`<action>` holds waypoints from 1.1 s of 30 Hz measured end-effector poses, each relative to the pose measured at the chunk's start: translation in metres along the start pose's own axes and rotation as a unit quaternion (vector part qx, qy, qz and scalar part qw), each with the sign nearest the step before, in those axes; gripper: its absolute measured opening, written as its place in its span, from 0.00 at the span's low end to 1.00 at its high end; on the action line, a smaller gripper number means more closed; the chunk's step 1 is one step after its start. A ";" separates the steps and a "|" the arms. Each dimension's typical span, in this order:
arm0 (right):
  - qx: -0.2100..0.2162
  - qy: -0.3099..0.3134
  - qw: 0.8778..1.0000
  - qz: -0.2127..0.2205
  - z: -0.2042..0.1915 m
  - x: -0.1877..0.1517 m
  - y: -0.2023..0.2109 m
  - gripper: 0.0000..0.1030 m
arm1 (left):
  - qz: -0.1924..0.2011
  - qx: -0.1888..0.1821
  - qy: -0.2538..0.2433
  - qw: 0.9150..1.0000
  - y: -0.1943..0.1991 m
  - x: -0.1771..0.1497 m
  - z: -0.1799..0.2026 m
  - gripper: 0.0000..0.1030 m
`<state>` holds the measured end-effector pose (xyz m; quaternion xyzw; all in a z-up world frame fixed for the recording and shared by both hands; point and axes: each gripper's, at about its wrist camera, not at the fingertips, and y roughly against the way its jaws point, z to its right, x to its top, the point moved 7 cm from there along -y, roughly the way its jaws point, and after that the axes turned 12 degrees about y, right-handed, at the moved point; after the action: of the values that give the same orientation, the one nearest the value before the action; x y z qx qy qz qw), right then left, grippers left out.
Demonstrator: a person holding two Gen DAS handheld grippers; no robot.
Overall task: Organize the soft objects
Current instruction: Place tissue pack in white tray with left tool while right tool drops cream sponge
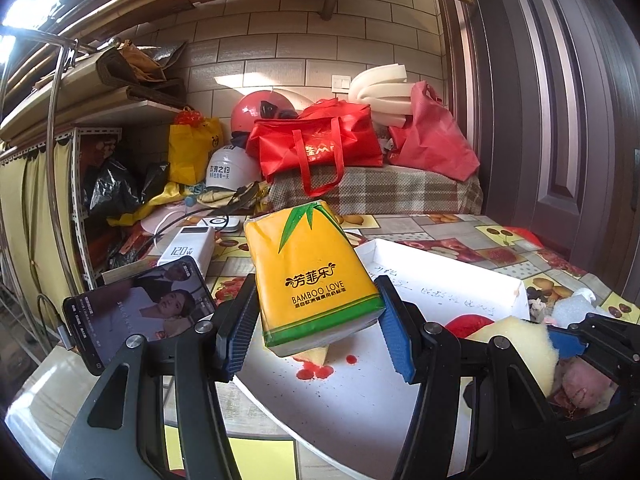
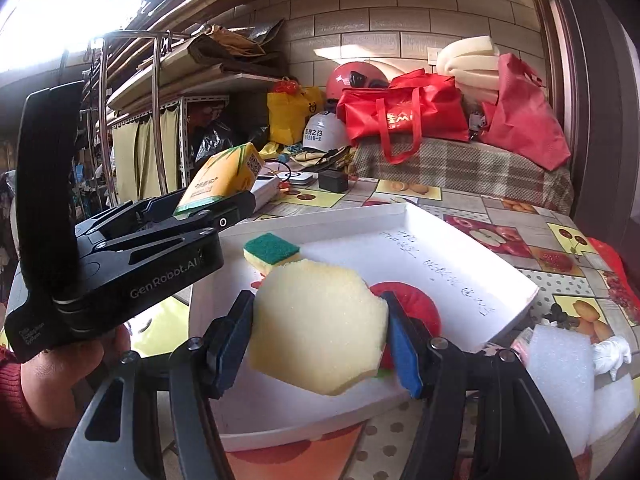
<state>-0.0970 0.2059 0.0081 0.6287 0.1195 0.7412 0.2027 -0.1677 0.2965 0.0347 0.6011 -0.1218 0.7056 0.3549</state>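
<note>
Left wrist view shows the left gripper (image 1: 316, 334) clamped on a yellow plastic-wrapped tissue pack with green bamboo leaves (image 1: 310, 276), its blue pads pressing the pack's two sides and holding it tilted above the white shallow cardboard tray (image 1: 448, 276); a black phone with a lit screen (image 1: 138, 310) leans just to the left, beside a white power bank (image 1: 188, 246); red stains (image 1: 316, 371) mark the tray floor under the pack; right wrist view shows the right gripper (image 2: 320, 340) squeezed on a pale yellow foam sponge with ragged edges (image 2: 320, 322), held over the near part of the same tray; inside the tray lie a small yellow sponge with a green scouring top (image 2: 272, 251) towards the far left and a red round soft object (image 2: 412, 304) partly hidden behind the held foam; a white foam block (image 2: 560, 372) sits outside the tray at the right, on the fruit-patterned tablecloth (image 2: 500, 236); a hand (image 2: 60, 376) in a red sleeve grips the left tool's handle.
</note>
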 end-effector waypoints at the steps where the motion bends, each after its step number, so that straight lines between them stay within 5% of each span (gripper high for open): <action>1: 0.009 0.003 1.000 -0.008 -0.003 0.001 -0.007 0.61 | 0.001 0.001 0.001 1.000 0.000 0.000 -0.001 0.56; 7: 0.031 -0.006 0.996 -0.077 0.001 -0.006 -0.046 0.61 | 0.000 -0.003 -0.007 1.000 -0.011 0.003 0.001 0.56; 10: 0.001 -0.023 0.995 -0.095 0.023 -0.010 -0.054 0.61 | -0.007 -0.026 -0.018 0.999 -0.017 0.003 0.009 0.56; 17: -0.100 -0.108 0.984 -0.097 0.077 -0.019 -0.049 0.61 | -0.029 -0.075 -0.035 0.996 -0.032 0.002 0.027 0.56; 26: -0.119 -0.092 0.984 -0.094 0.075 -0.012 -0.049 0.63 | -0.046 -0.088 -0.043 0.994 -0.042 0.000 0.035 0.56; 29: -0.118 -0.096 0.983 -0.103 0.077 -0.014 -0.052 0.71 | -0.046 -0.082 -0.041 0.995 -0.040 0.000 0.034 0.73; 31: -0.117 -0.092 0.983 -0.103 0.076 -0.014 -0.052 0.78 | -0.040 -0.074 -0.040 0.996 -0.040 0.003 0.033 1.00; 33: -0.127 -0.085 0.983 -0.097 0.074 -0.011 -0.049 0.80 | -0.034 -0.071 -0.039 0.996 -0.037 0.004 0.033 1.00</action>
<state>-0.0153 0.2387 -0.0099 0.6436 0.0671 0.6711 0.3619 -0.1188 0.3049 0.0368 0.6049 -0.1649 0.6591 0.4153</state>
